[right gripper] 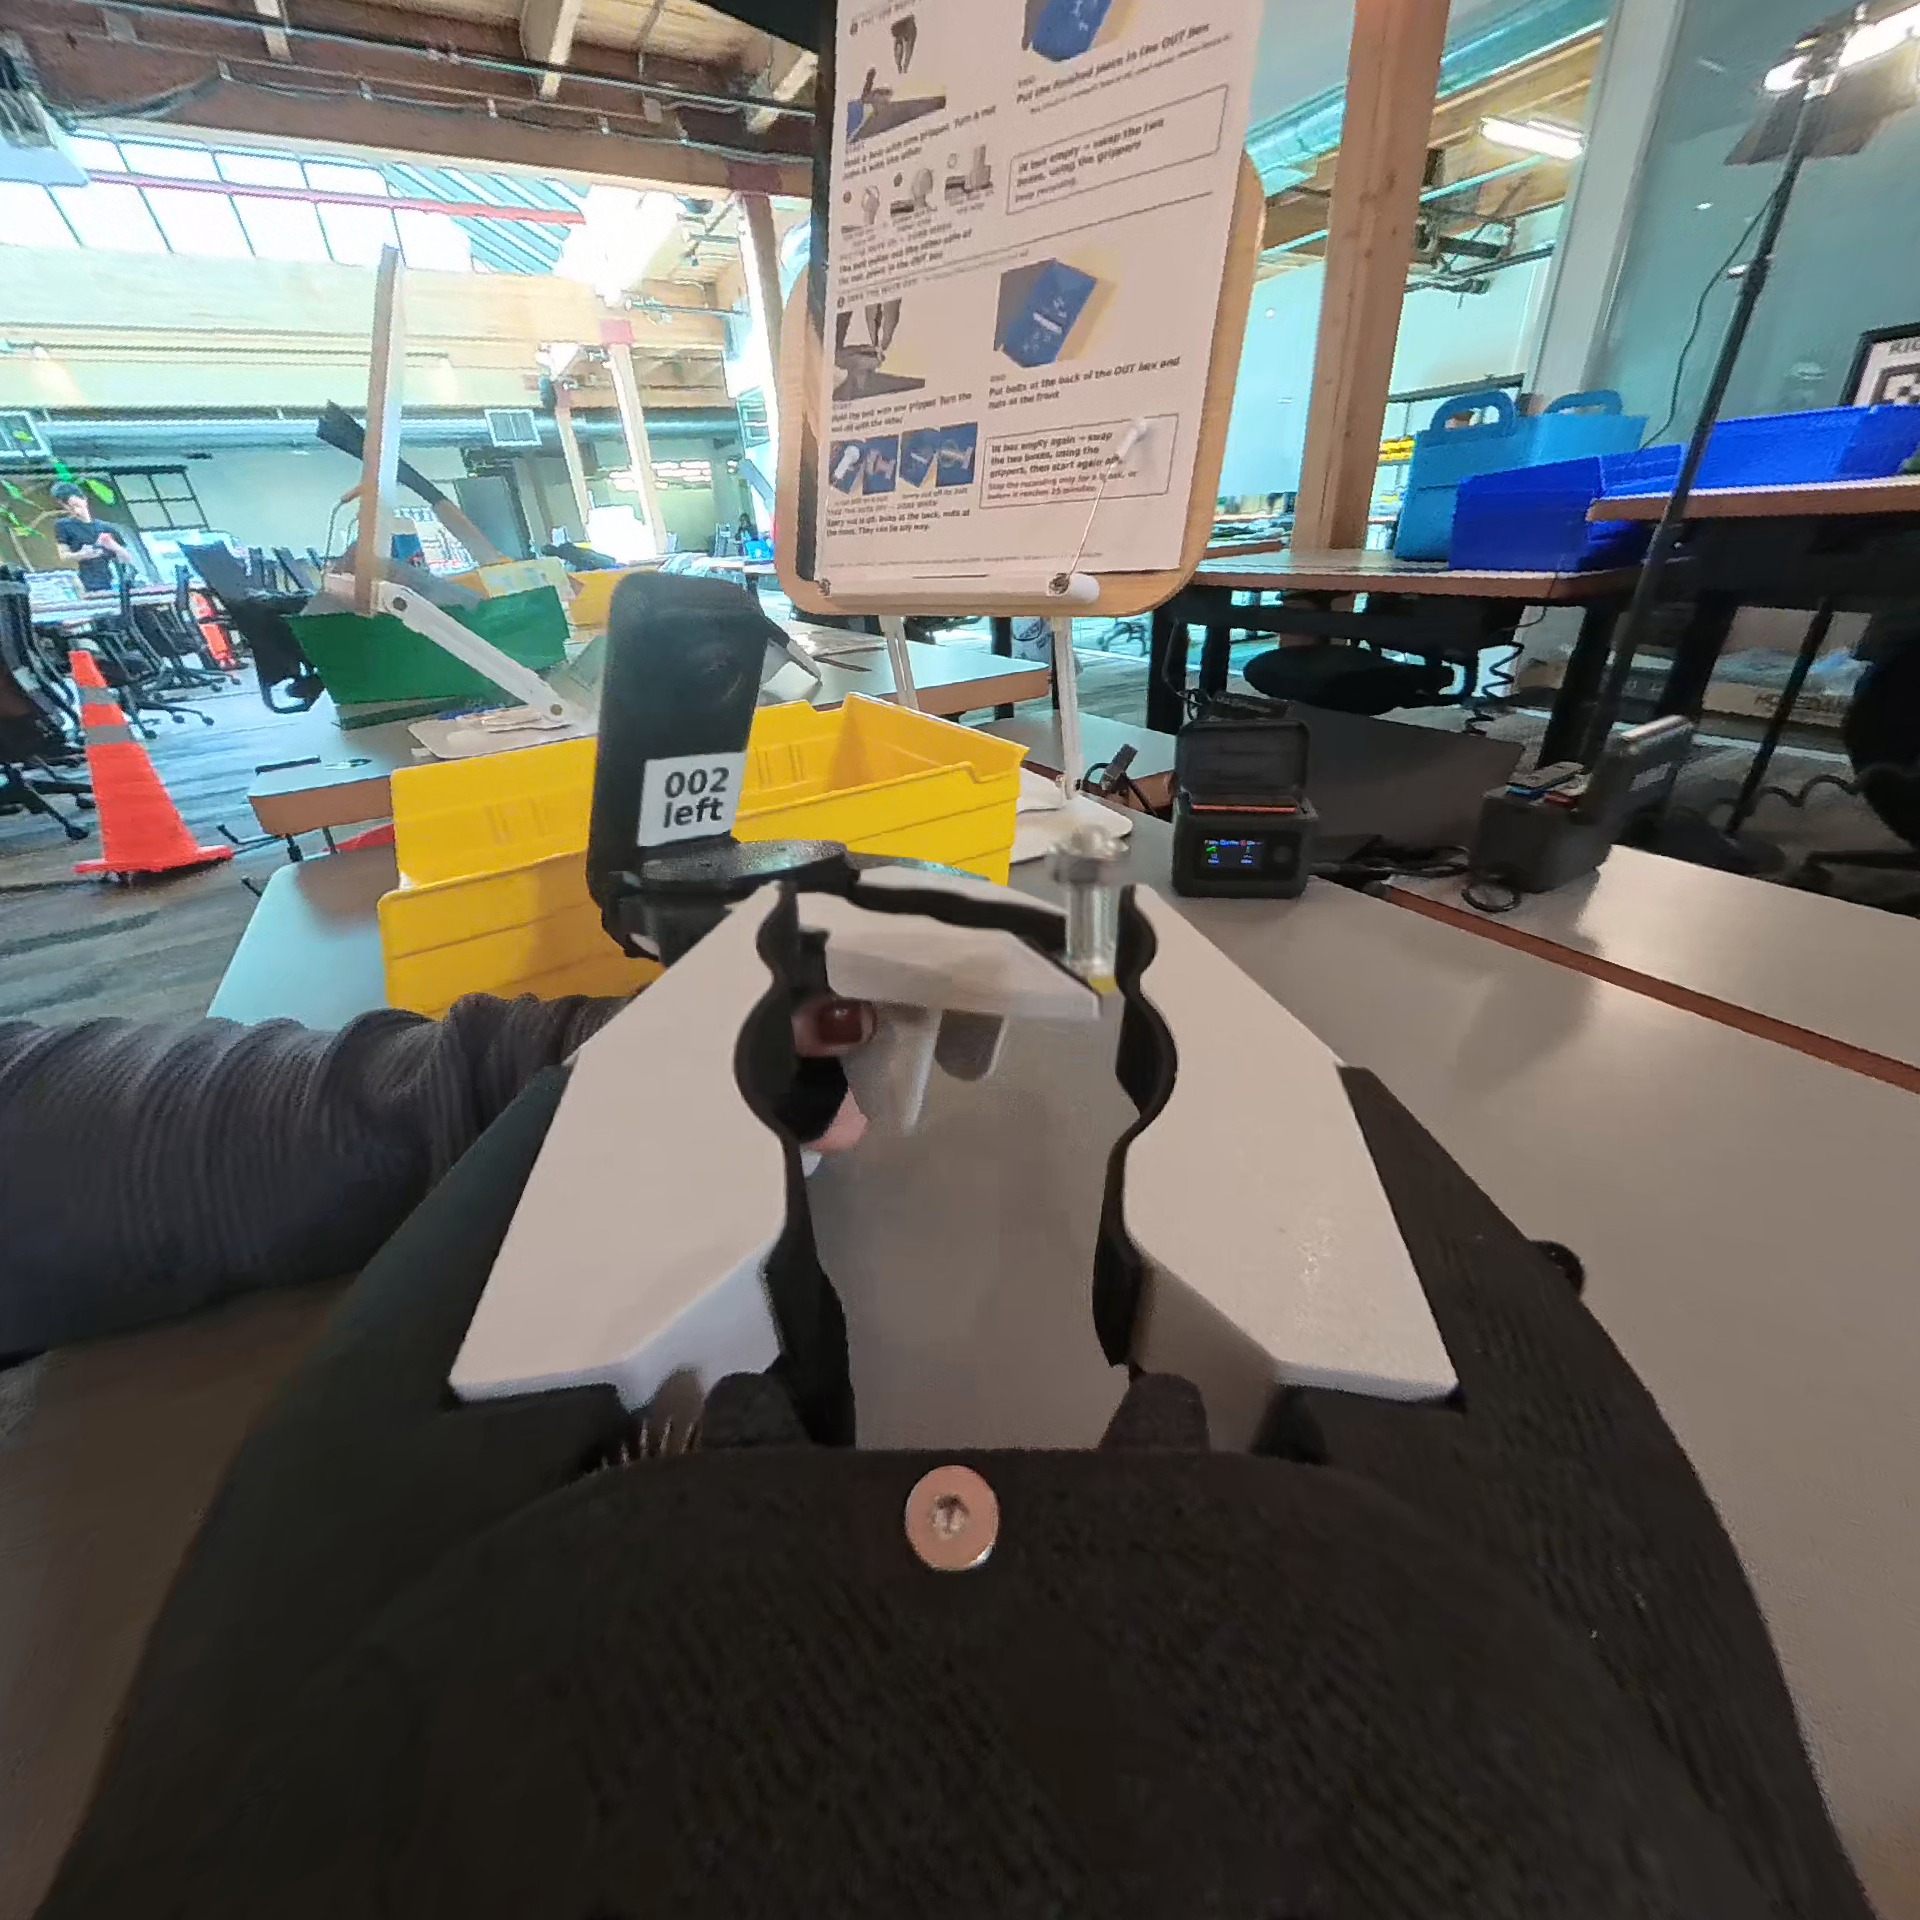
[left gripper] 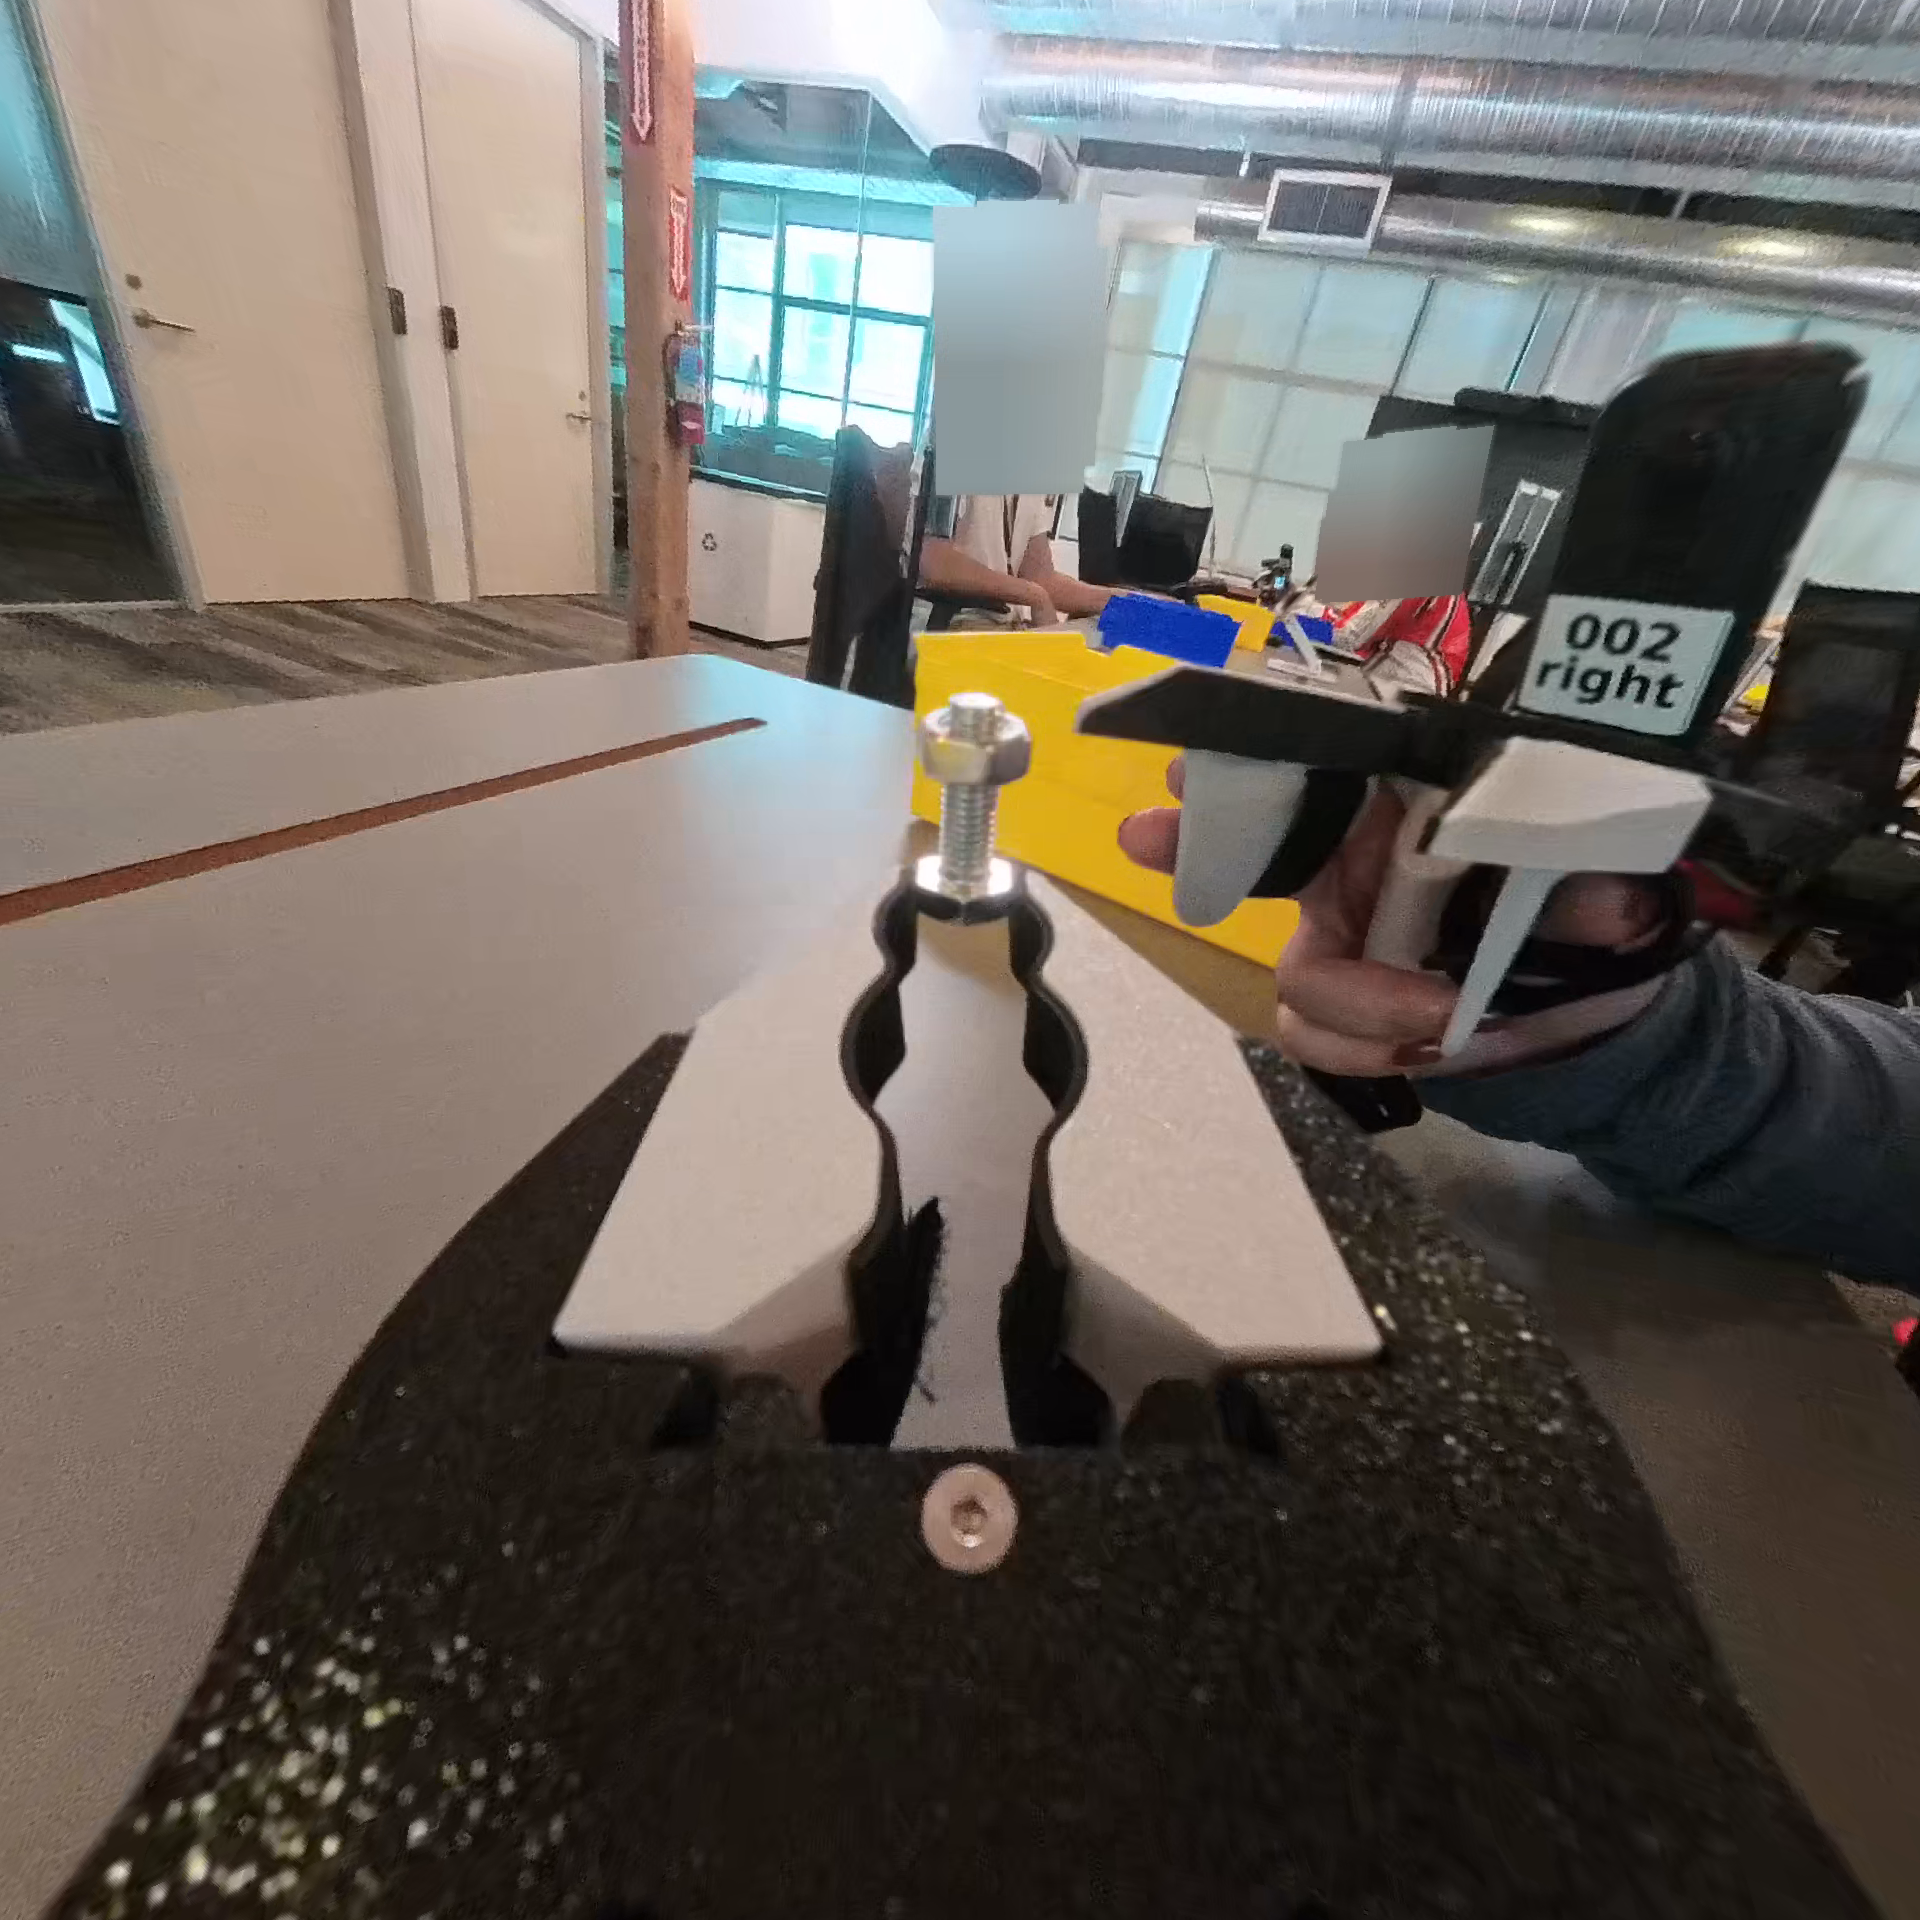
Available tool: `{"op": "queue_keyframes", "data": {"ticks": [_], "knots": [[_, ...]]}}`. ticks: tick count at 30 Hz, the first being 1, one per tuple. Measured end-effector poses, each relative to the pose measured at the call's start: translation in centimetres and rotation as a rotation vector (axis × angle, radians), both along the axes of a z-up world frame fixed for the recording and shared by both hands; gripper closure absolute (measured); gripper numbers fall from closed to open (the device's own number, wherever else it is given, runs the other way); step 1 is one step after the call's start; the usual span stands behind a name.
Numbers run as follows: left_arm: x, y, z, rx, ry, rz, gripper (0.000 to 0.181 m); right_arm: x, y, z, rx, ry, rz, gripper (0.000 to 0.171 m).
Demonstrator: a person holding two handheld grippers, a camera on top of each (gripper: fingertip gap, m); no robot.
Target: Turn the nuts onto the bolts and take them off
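One bolt (left gripper: 966, 821) stands pinched in my left gripper (left gripper: 964, 914) mid-frame; right gripper (right gripper: 956, 940) spread beside it, bare surface (left gripper: 364, 1039) left.

We see a white printed label (left gripper: 1623, 673) on the right gripper's black camera mount, and a similar label (right gripper: 697, 802) on the left gripper's mount. A printed instruction sheet (right gripper: 1023, 281) hangs on a wooden clipboard stand. Red signs (left gripper: 641, 73) on a wooden post are unreadable.
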State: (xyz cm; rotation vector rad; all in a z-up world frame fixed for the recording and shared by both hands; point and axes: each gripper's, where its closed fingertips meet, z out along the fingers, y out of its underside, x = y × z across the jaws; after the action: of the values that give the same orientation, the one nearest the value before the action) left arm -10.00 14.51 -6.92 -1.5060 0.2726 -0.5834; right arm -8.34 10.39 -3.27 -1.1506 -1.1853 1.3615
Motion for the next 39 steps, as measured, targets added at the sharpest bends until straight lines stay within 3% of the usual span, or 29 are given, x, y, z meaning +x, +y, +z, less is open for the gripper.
{"op": "queue_keyframes", "data": {"ticks": [6,8,9,11,12,14,20,22,24,25,26,29,37,39], "knots": [[4.8,-2.3,0.4,0.034,0.081,-0.243,0.166,-0.3,-0.5,-0.1,-0.012,0.000,0.017,0.094],[5.6,-2.3,-0.1,0.026,0.114,-0.252,0.166,-0.4,-1.4,-0.3,-0.015,-0.007,0.061,0.094],[4.9,-1.7,-0.3,0.019,0.124,-0.195,0.166,-0.4,-1.7,-0.4,-0.011,-0.016,0.079,0.096],[1.5,0.0,-0.2,-0.007,0.117,0.022,0.166,-0.6,-1.1,-0.7,-0.006,-0.039,0.043,0.084],[-0.4,0.4,0.0,-0.015,0.079,0.114,0.166,-0.5,-0.9,-0.8,-0.004,-0.044,0.049,0.098],[-1.8,0.1,0.5,-0.005,0.039,0.133,0.166,-0.4,-0.3,-0.6,-0.030,-0.029,0.026,0.100],[4.8,-2.2,0.4,0.015,0.134,-0.188,0.166,-0.4,-0.3,-0.4,-0.016,-0.009,0.009,0.093],[5.7,-2.3,0.1,0.005,0.127,-0.225,0.166,-0.4,-0.7,-0.5,-0.008,-0.013,0.024,0.093],[3.9,-1.2,-0.1,-0.003,0.129,-0.110,0.166,-0.5,-1.2,-0.5,-0.005,-0.015,0.045,0.092],[1.6,-0.3,0.1,-0.012,0.115,0.040,0.166,-0.6,-1.0,-0.5,-0.006,-0.019,0.033,0.086],[-1.6,0.3,0.2,-0.024,0.071,0.225,0.166,-0.5,-1.0,-0.6,-0.001,-0.026,0.039,0.094],[-4.0,-0.2,0.6,-0.010,-0.023,0.280,0.166,-0.5,-0.8,-0.6,-0.029,-0.018,0.034,0.098],[6.4,-2.8,0.2,-0.013,0.086,-0.283,0.166,-0.5,-0.4,-0.5,-0.041,-0.004,0.018,0.094],[7.1,-3.0,-0.1,-0.018,0.095,-0.310,0.166,-0.5,-1.1,-0.4,-0.045,-0.008,0.054,0.095]]}}
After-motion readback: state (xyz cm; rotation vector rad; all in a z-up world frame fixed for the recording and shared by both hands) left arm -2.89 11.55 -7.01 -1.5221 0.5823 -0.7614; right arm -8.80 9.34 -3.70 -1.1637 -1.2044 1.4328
